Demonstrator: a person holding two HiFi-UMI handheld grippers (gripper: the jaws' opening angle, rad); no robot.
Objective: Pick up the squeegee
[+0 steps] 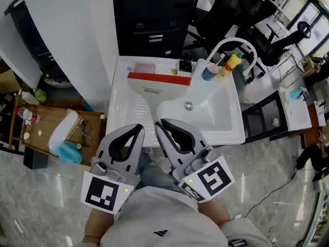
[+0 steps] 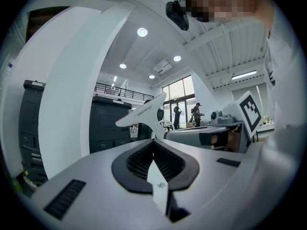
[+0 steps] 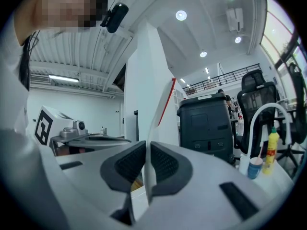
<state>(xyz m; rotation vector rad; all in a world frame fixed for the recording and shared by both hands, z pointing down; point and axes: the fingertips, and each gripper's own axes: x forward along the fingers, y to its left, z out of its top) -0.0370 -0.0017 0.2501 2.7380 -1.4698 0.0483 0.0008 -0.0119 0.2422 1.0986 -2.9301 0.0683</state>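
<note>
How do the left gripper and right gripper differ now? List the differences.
The right gripper is shut on the squeegee, at its white handle; the left gripper is shut on nothing. In the head view the left gripper angles rightward, the right gripper leftward. Both are shut and point toward the sink.

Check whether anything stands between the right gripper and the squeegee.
Nothing visible does: the right gripper grips the squeegee by its handle over the sink; the left gripper is beside it, jaws together.

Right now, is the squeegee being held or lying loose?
Held: the right gripper has its jaws shut on the squeegee, gripping the white handle.
</note>
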